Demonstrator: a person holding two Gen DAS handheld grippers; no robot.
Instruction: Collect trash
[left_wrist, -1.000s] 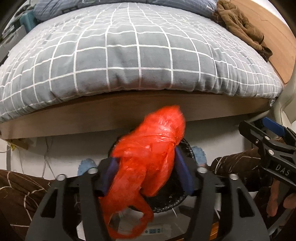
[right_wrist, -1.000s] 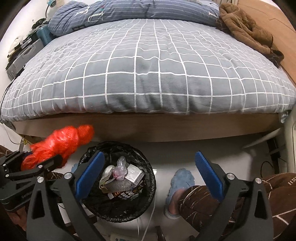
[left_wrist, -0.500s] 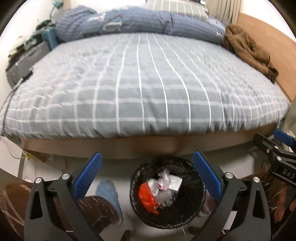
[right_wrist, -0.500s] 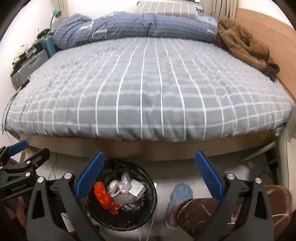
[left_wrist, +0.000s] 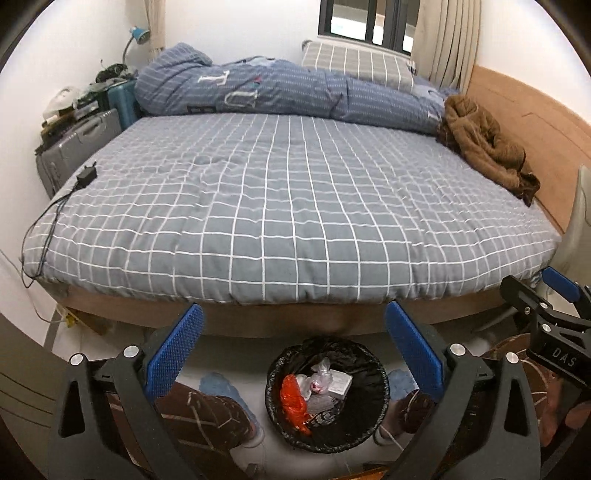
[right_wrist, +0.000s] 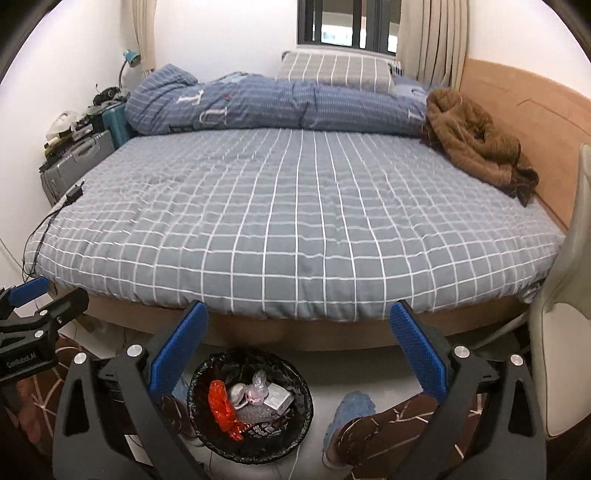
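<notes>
A round bin with a black liner stands on the floor by the bed's near edge. A crumpled red plastic bag lies inside it on the left, beside clear plastic wrappers and paper. My left gripper is open and empty, high above the bin. My right gripper is open and empty, above and right of the bin. Each gripper shows at the edge of the other's view, the right in the left wrist view and the left in the right wrist view.
A bed with a grey checked cover fills the view. A blue duvet, a pillow and a brown garment lie at its far side. A charger and cable lie at its left edge, suitcases beyond. The person's legs and slippers flank the bin. A white chair stands at the right.
My left gripper opened and dropped the red bag into the bin. Both grippers have since risen and tilted up, showing the whole bed.
</notes>
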